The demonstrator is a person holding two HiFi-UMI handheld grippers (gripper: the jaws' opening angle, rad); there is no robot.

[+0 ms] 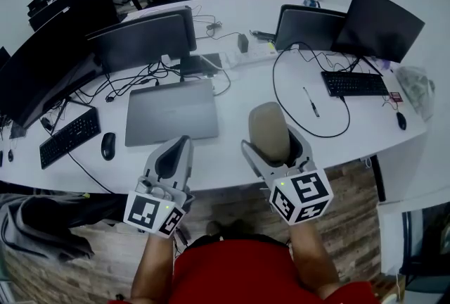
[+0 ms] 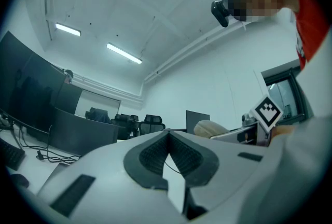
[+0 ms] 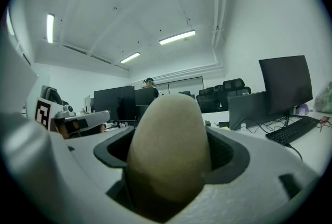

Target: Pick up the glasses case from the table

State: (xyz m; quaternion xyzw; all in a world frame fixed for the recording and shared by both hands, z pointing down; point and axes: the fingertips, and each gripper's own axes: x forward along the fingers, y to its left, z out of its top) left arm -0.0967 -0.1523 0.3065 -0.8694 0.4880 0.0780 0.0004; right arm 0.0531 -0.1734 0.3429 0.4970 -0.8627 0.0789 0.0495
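The glasses case [image 1: 268, 128] is a beige, rounded oblong. It stands between the jaws of my right gripper [image 1: 274, 141], which is shut on its lower part, over the front of the white table [image 1: 232, 162]. In the right gripper view the case [image 3: 168, 150] fills the gap of the right gripper [image 3: 168, 158] and hides what lies straight ahead. My left gripper [image 1: 183, 141] hovers to the left of it, shut and empty. In the left gripper view the left gripper [image 2: 167, 133] has its pads meeting, and the case [image 2: 210, 127] shows to the right.
A closed grey laptop [image 1: 171, 111] lies just beyond the left gripper. A keyboard [image 1: 69, 137] and mouse [image 1: 107, 146] lie at the left, with dark monitors [image 1: 144, 39] behind. At the right are a second keyboard [image 1: 355, 83], a looped black cable [image 1: 309, 130] and another monitor [image 1: 380, 23].
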